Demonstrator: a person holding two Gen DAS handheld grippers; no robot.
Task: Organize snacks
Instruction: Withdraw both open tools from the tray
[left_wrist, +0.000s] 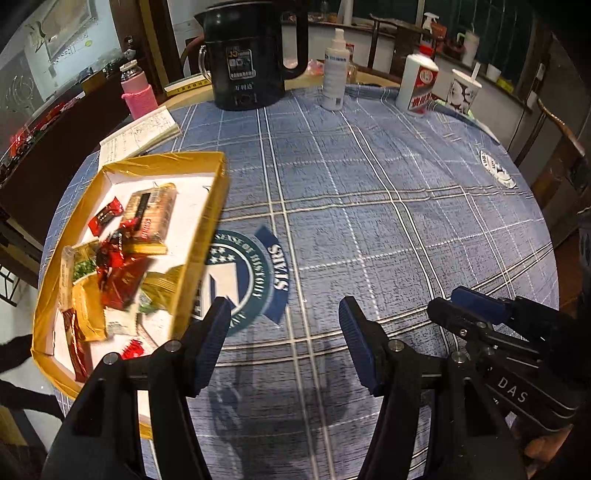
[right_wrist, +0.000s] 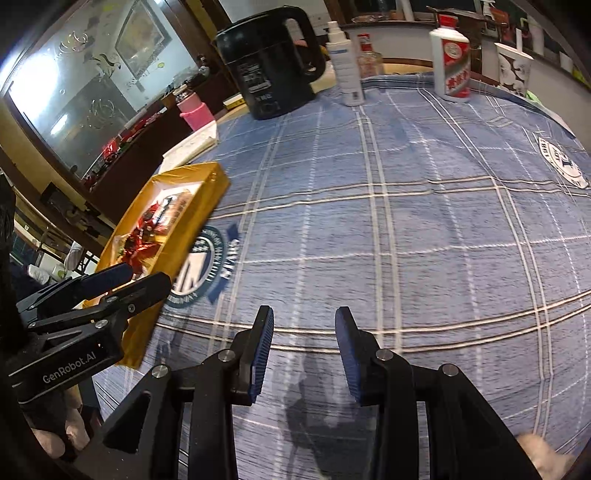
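Both hand-held grippers, left (left_wrist: 284, 314) and right (right_wrist: 304, 325), gape empty; blurred snacks (left_wrist: 122, 258) partly hidden by box wall (left_wrist: 201, 236).

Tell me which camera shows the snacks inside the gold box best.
The left wrist view: it looks down into the gold box, so the separate snack packets show. The right wrist view sees the box at a low angle, snacks a red jumble partly behind the left gripper.

Worktop cloth (left_wrist: 369, 229): woven, matt. Tray (left_wrist: 201, 236): glossy gold card. Snack wrappers (left_wrist: 122, 266): shiny foil. Kettle (left_wrist: 251, 55): smooth black plastic. Tongs' pads (left_wrist: 356, 343): ribbed, matt.
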